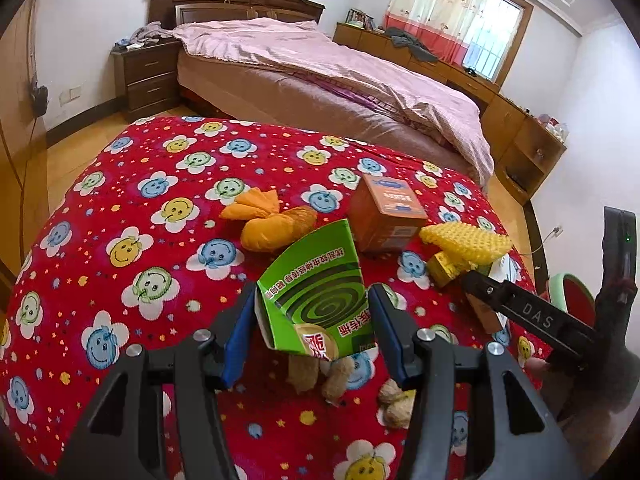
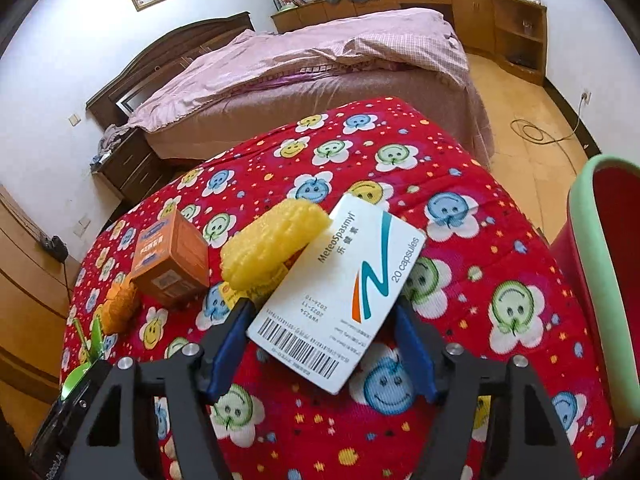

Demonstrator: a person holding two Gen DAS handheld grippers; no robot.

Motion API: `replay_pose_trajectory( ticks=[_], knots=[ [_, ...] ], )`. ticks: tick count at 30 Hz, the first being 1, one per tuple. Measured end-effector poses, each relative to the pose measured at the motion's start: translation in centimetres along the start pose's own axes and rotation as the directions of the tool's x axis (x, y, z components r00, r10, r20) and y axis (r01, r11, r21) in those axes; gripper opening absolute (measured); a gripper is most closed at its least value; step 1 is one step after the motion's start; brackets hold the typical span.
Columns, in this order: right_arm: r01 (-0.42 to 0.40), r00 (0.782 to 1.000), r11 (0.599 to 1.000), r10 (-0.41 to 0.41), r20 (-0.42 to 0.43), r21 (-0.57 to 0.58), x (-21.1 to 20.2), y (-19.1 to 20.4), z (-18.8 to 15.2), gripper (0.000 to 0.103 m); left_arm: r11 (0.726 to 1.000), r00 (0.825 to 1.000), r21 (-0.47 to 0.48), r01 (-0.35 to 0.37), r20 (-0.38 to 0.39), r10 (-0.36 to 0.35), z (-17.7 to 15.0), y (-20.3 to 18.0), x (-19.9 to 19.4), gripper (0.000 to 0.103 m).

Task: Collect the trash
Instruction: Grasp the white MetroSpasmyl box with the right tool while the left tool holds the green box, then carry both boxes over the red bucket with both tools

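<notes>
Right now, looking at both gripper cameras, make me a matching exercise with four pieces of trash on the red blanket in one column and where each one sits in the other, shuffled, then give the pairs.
Things:
1. green box
2. white capsule box
3. yellow foam net
4. orange box

Places:
A. standing alone on the red blanket, untouched
B. between the left gripper fingers
C. between the right gripper fingers
D. lying beside the white box's far end

Pairs: 1-B, 2-C, 3-D, 4-A
</notes>
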State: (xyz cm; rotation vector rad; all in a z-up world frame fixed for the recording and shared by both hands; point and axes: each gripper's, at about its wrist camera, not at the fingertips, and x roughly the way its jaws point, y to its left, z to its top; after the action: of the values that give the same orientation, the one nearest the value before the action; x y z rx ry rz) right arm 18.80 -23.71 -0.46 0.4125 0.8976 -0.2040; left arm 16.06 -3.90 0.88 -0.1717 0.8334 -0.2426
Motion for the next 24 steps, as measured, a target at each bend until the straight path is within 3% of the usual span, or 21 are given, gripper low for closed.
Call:
replay_pose_trajectory(
  ticks=[11,24],
  knots=[
    [-0.040,0.999,0.999,0.040,-0.007,-0.029,-3.4,-1.8,-2.7,0.072,1.000,1.000,0.023,0.015,-0.017,-0.014,-0.8,-1.2,-0.8,0.056],
    [-0.013,0.995,1.000,0.010,0.102,0.020,-10.4,-6.9,-5.1,0.072,0.993,0.997,0.092,0.069,-0.039,-0.066,-1.9,-5.0,-2.3,0.056]
  ],
)
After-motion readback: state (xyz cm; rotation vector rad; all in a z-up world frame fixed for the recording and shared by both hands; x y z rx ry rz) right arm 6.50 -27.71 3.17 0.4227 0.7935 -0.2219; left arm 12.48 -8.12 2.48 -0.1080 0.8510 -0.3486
